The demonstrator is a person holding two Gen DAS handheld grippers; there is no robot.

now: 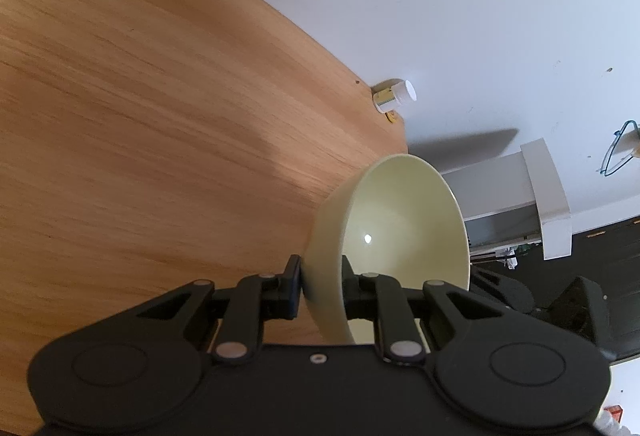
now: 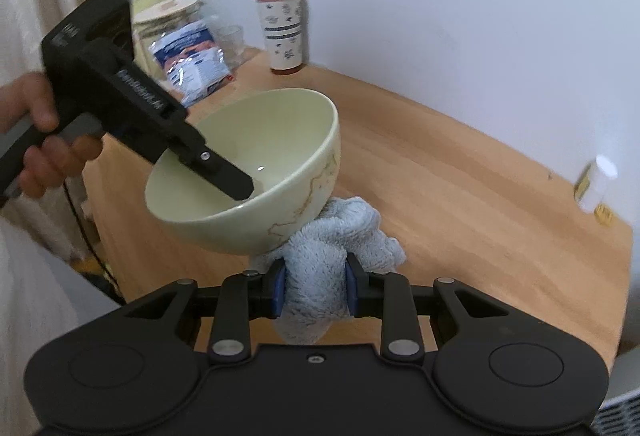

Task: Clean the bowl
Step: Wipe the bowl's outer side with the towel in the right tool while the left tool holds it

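Observation:
A pale green bowl (image 1: 400,228) is held in the air above the wooden table (image 1: 160,95). My left gripper (image 1: 322,286) is shut on the bowl's rim, one finger outside the wall and one inside. In the right wrist view the bowl (image 2: 256,171) is tilted, and the left gripper (image 2: 228,183) reaches into it from the left. My right gripper (image 2: 314,286) is shut on a light blue cloth (image 2: 340,236). The cloth presses against the bowl's outer underside.
A small white bottle (image 1: 394,95) stands at the table's far corner by the wall; it also shows in the right wrist view (image 2: 596,187). A red-lidded patterned tumbler (image 2: 282,27), a jar (image 2: 172,19) and a blue packet (image 2: 192,63) stand at the back left. The table edge (image 2: 624,276) runs at right.

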